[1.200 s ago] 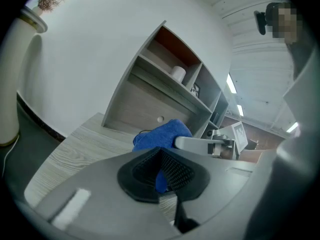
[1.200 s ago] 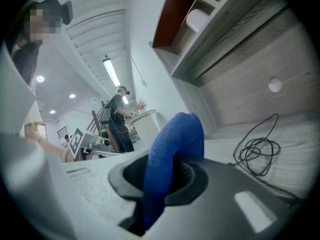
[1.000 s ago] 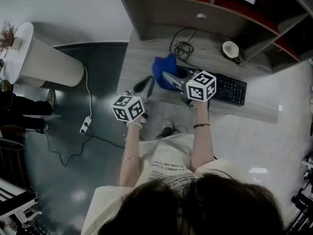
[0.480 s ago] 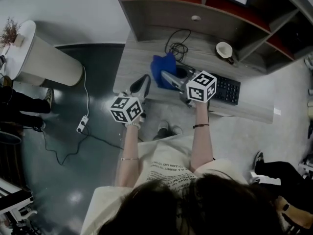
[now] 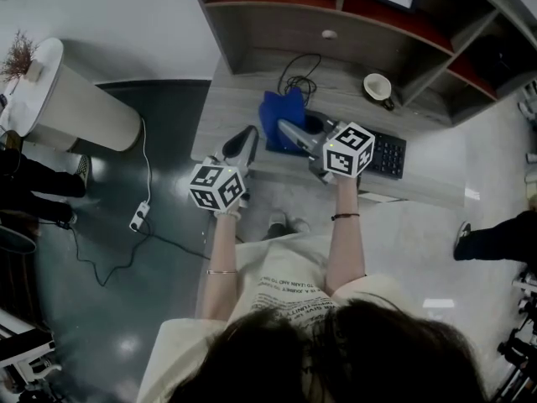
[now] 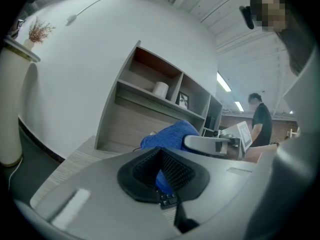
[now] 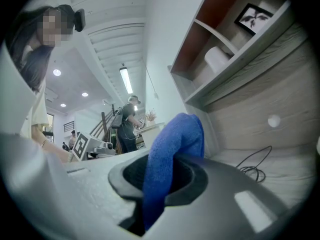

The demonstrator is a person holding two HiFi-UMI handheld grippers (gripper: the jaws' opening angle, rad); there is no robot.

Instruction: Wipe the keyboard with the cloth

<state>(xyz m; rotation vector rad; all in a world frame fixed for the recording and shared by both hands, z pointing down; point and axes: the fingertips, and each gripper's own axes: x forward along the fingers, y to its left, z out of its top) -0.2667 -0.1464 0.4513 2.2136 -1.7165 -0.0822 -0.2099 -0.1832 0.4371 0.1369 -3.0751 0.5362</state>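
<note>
Head view takes in a long grey wood-grain tabletop, closed off along its back edge by a shelf unit, with dark glossy floor open to the left. A flat black keyboard lies along the front edge. Its left end is hidden under the right hand-held gripper, whose jaws are clamped on a soft blue cloth bunched above that end. Left of the cloth the wood runs bare to the corner. The left hand-held gripper hovers there at the front edge, jaws pressed together on nothing. Behind sit a thin black cable coil and a small round white cup.
</note>
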